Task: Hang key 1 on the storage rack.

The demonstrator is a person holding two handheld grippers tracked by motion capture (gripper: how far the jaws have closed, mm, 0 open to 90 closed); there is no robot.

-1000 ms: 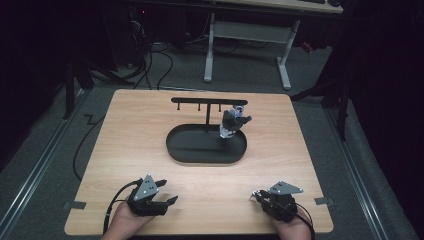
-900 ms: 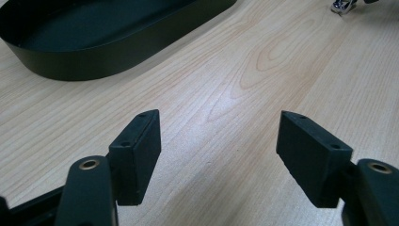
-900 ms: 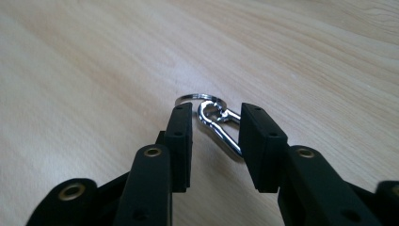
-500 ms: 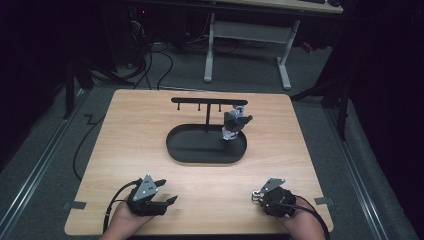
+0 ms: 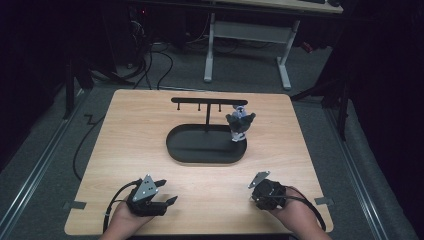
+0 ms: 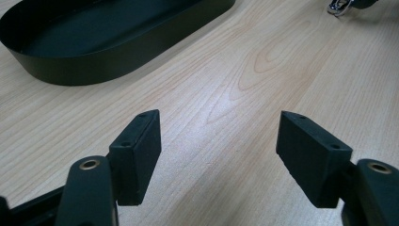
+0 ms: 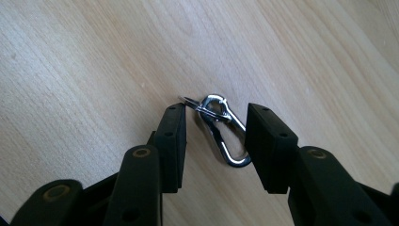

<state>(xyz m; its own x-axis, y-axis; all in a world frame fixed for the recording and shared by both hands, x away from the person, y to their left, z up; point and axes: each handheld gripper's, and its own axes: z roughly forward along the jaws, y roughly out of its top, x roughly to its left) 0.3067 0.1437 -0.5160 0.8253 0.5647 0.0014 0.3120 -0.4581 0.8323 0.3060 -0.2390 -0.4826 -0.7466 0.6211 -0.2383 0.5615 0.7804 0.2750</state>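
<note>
Right gripper view: the right gripper (image 7: 214, 117) points down at the desk (image 7: 94, 56). A shiny metal clip (image 7: 211, 109) with a small ring on it lies flat on the wood between the two black fingers (image 7: 171, 141).
Right fingers: partly open, and they have just been opening. The clip is between them, but the pads do not squeeze it.
Left gripper: the left gripper (image 6: 216, 122) rests low near the front of the desk. Its fingers are wide apart with nothing between them.
Step now: I think this is the grab step. The clip is lined up but not picked up yet.
Next move: I think the right fingers need to close on the clip's thin sides and then lift it straight up. The clip is flat and slippery, so the pads must go low, close to the wood.
Room near: the right hand is close to the front edge and not far from the right edge of the desk. A clip that slips could slide off there.
Room in the middle: bare wood lies between both grippers and the black tray (image 5: 175, 150). That way is open.
Farther back: a black rack (image 5: 207, 101) stands in the tray. A dark bundle (image 5: 240, 124) hangs at its right end. The little pegs to the left of it look free.
Watch out for: the tray wall and the rack's post.
</note>
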